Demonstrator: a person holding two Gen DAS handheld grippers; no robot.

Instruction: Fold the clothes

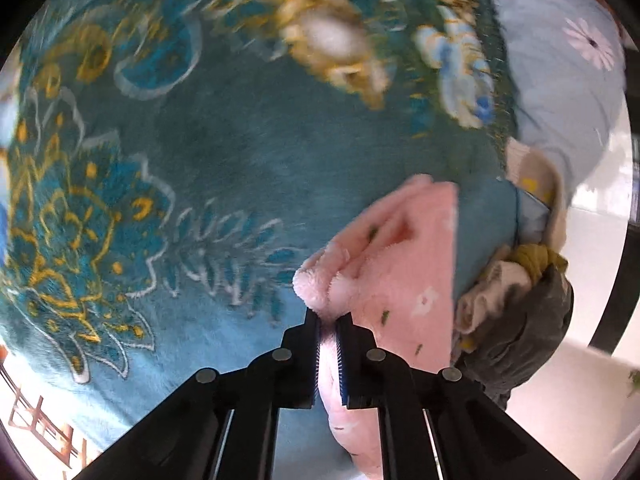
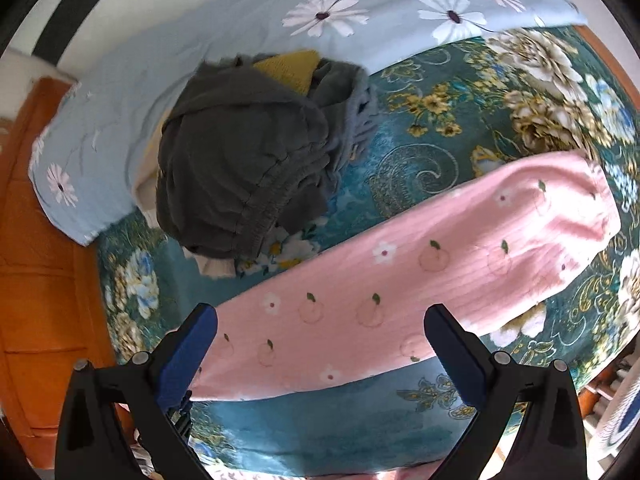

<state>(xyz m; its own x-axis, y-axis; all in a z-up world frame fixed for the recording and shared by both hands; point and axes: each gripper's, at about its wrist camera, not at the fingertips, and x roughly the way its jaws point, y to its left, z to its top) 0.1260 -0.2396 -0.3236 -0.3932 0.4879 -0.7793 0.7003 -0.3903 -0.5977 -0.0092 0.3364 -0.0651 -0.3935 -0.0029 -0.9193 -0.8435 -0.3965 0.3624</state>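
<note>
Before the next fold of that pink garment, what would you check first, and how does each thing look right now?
1. Left gripper clamped on the pink garment: ok.
2. Right gripper open: ok.
3. Right gripper touching the cloth: cannot tell.
4. Garment lying flat on the teal blanket: ok in right view.
5. Dark grey clothes pile apart from the garment: ok.
</note>
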